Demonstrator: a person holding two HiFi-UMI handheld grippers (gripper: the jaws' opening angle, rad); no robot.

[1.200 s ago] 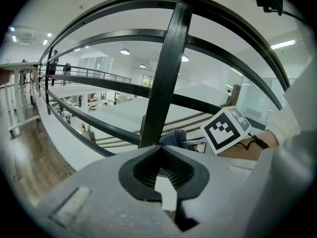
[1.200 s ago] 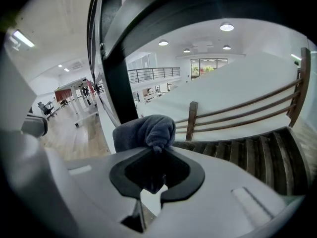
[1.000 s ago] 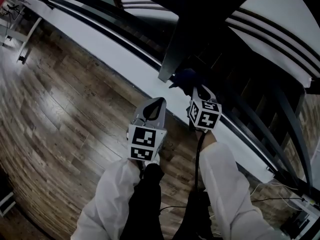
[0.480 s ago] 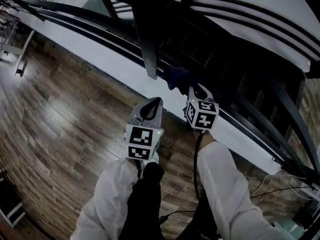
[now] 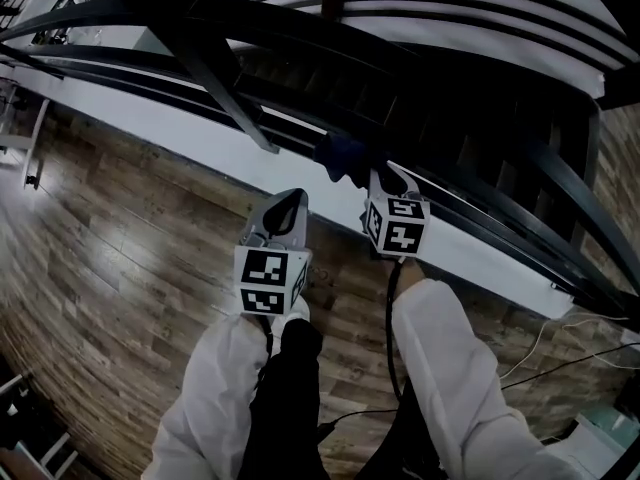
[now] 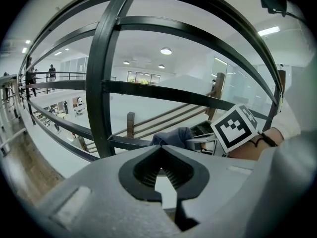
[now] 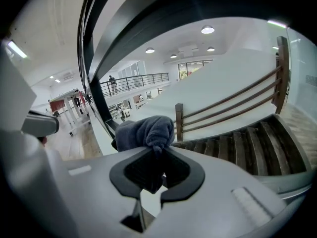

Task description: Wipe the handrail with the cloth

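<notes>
A dark blue cloth [image 5: 340, 155] is bunched against a low bar of the black handrail railing [image 5: 300, 30], just right of a slanted post [image 5: 225, 83]. My right gripper [image 5: 369, 172] is shut on the cloth [image 7: 144, 130], which bulges out past its tips [image 7: 156, 150]. The dark handrail [image 7: 143, 21] arches overhead in the right gripper view. My left gripper [image 5: 293, 197] hangs to the left of the right one over the wood floor, shut with nothing in it [image 6: 161, 148]. From the left gripper view, the cloth [image 6: 172, 135] and the right gripper's marker cube [image 6: 235, 128] show behind a railing post [image 6: 101, 83].
A white ledge [image 5: 200, 143] runs under the railing, with wood floor [image 5: 120, 238] on my side. Dark stairs [image 7: 247, 148] drop away beyond the rail. Cables [image 5: 560, 353] lie on the floor at the right. My white sleeves [image 5: 440, 368] fill the lower middle.
The railing and post have slid across the head view toward the left and top. Both grippers and the cloth have shifted slightly left and up. The right gripper keeps its hold on the cloth.
</notes>
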